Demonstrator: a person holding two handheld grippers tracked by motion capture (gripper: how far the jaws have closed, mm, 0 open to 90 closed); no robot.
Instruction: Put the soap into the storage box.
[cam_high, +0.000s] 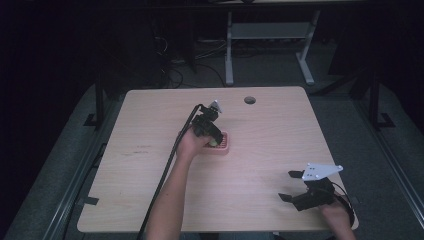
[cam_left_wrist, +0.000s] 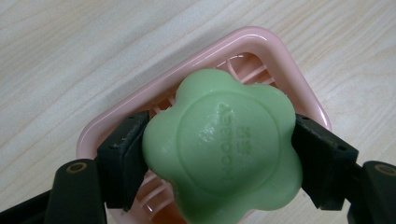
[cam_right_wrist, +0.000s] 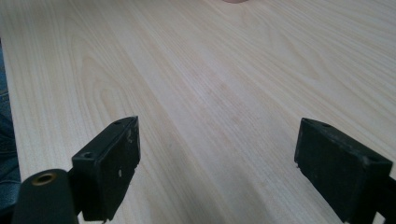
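Right up close in the left gripper view, a green flower-shaped soap (cam_left_wrist: 222, 147) sits squeezed between the two black jaws, one pad pressing each side, raised lettering showing on its face. Under it is a pink soap dish (cam_left_wrist: 275, 51), slatted inside, and the soap is over the dish's middle; whether it touches the slats can't be told. From the high view, the left gripper (cam_high: 214, 140) reaches to the centre of the table (cam_high: 150, 165), forearm stretched forward from the bottom edge, hand (cam_high: 190, 144) wrapped round the handle, black cable trailing back along the arm. There the soap is just a pale speck at the dish (cam_high: 226, 149); the lettering and slats come through up close alone. Over at the near right corner, the right gripper (cam_high: 289, 186) rests low, jaws spread wide and holding nothing, its grey plate on top, pointing left across the wood. The right gripper view shows bare pale wood grain between its parted jaws. The tabletop is light wood with a round hole (cam_high: 249, 100) near the far edge; beyond it, a dim room, grey floor and a white table frame (cam_high: 270, 35).
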